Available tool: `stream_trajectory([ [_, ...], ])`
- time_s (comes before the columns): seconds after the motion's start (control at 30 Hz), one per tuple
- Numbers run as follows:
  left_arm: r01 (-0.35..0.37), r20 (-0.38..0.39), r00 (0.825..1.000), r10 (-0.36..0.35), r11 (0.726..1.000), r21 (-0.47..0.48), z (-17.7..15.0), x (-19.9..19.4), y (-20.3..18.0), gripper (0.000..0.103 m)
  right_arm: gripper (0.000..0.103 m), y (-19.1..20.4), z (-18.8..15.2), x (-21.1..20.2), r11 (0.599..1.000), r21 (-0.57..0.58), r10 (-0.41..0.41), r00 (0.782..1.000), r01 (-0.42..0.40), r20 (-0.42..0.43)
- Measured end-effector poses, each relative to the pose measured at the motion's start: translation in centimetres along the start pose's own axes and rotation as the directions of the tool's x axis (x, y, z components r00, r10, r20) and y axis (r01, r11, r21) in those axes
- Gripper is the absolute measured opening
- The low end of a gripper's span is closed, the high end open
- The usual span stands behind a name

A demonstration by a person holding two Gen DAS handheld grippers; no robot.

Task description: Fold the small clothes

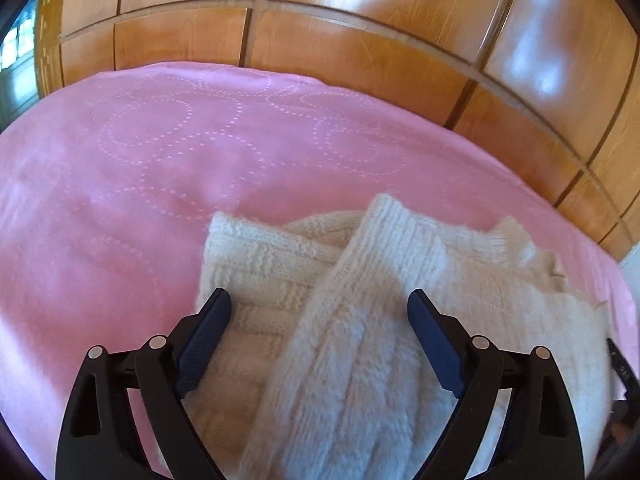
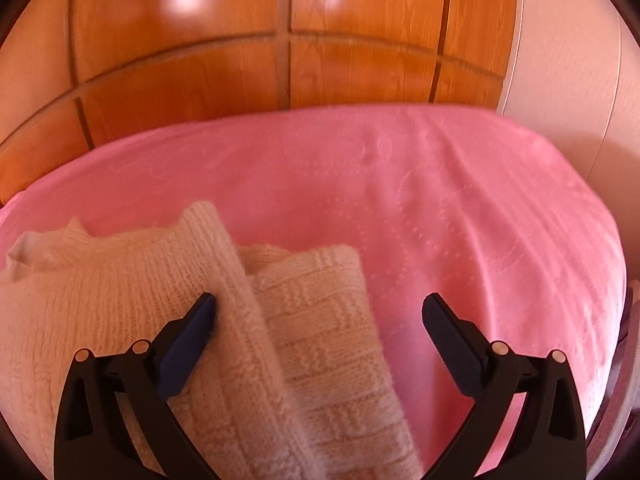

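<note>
Black left gripper (image 1: 319, 300) and right gripper (image 2: 319, 305), jaws spread wide, holding nothing, hover above the cloth. Pink bedspread (image 1: 140, 200), dotted circles, wooden panelled wall (image 1: 360, 20) behind. Cream knitted sweater (image 1: 360, 340), sleeves crossed over its body, lies on the bedspread.

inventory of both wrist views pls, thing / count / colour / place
knit sweater: 1, cream, sleeves folded across its front, lying on the bedspread under both grippers
bedspread: 1, pink with stitched dotted circles, covering the bed
wood panelling: 1 wall, glossy orange-brown, behind the bed
pale wall: 1, off-white, right of the panelling
left gripper: 1, black with blue pads, open over the sweater
right gripper: 1, black with blue pads, open over the sweater's edge
</note>
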State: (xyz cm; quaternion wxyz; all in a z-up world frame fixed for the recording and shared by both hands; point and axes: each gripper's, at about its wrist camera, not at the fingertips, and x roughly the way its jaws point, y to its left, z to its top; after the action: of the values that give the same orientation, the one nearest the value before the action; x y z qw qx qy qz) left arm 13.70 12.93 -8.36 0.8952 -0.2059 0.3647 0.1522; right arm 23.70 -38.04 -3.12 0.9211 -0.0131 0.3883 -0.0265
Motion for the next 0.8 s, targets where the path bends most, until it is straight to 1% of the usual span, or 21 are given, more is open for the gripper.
stream_trajectory([
  [0.07, 0.036, 0.009, 0.999, -0.035, 0.999, -0.018, -0.5, -1.3, 0.6, 0.089, 0.101, 0.0, -0.2, -0.7, 1.0, 0.0, 0.002, 1.0, -0.002, 0.016],
  [0.13, 0.056, 0.015, 0.998, -0.056, 0.998, -0.014, -1.0, -2.2, 1.0, 0.089, 0.101, -0.2, -1.0, -2.2, 1.0, -0.007, 0.016, 0.999, -0.016, 0.035],
  [0.2, 0.05, 0.023, 0.998, -0.05, 0.999, 0.001, -1.6, -3.1, 1.4, 0.09, 0.101, 0.3, -1.4, -3.4, 0.999, -0.027, 0.023, 0.999, -0.022, 0.044],
  [0.27, 0.036, 0.021, 0.999, -0.036, 0.999, -0.006, -2.3, -3.6, 2.3, 0.092, 0.101, 0.9, -1.7, -4.2, 0.998, -0.051, 0.042, 0.998, -0.04, 0.05],
  [0.4, 0.083, 0.002, 0.997, -0.083, 0.995, -0.056, -3.6, -4.0, 4.2, 0.092, 0.101, 2.3, -3.1, -7.0, 0.991, -0.092, 0.102, 0.993, -0.097, 0.058],
  [0.43, 0.092, 0.007, 0.996, -0.091, 0.994, -0.054, -3.9, -4.2, 4.3, 0.092, 0.101, 2.7, -3.4, -7.5, 0.988, -0.098, 0.121, 0.991, -0.115, 0.058],
  [0.5, 0.098, 0.02, 0.995, -0.097, 0.995, -0.019, -4.6, -4.8, 4.1, 0.092, 0.101, 3.5, -4.4, -8.9, 0.979, -0.121, 0.172, 0.983, -0.164, 0.06],
  [0.6, 0.113, 0.017, 0.993, -0.113, 0.994, 0.017, -5.4, -5.4, 4.0, 0.092, 0.101, 4.8, -5.7, -10.5, 0.963, -0.168, 0.22, 0.974, -0.21, 0.048],
  [0.63, 0.129, 0.015, 0.991, -0.13, 0.991, 0.017, -5.4, -5.6, 4.0, 0.092, 0.101, 5.3, -6.2, -11.0, 0.956, -0.191, 0.234, 0.971, -0.222, 0.04],
  [0.67, 0.167, 0.012, 0.986, -0.167, 0.986, 0.011, -5.6, -5.8, 4.0, 0.092, 0.101, 6.0, -6.8, -11.5, 0.947, -0.223, 0.245, 0.969, -0.233, 0.027],
  [0.77, 0.291, -0.001, 0.957, -0.291, 0.957, -0.022, -5.7, -5.8, 3.9, 0.092, 0.101, 7.6, -7.9, -12.6, 0.925, -0.282, 0.267, 0.964, -0.255, 0.005],
  [0.8, 0.301, -0.004, 0.954, -0.301, 0.953, -0.024, -5.7, -5.7, 3.7, 0.092, 0.101, 7.8, -8.2, -12.8, 0.922, -0.289, 0.273, 0.962, -0.258, 0.009],
])
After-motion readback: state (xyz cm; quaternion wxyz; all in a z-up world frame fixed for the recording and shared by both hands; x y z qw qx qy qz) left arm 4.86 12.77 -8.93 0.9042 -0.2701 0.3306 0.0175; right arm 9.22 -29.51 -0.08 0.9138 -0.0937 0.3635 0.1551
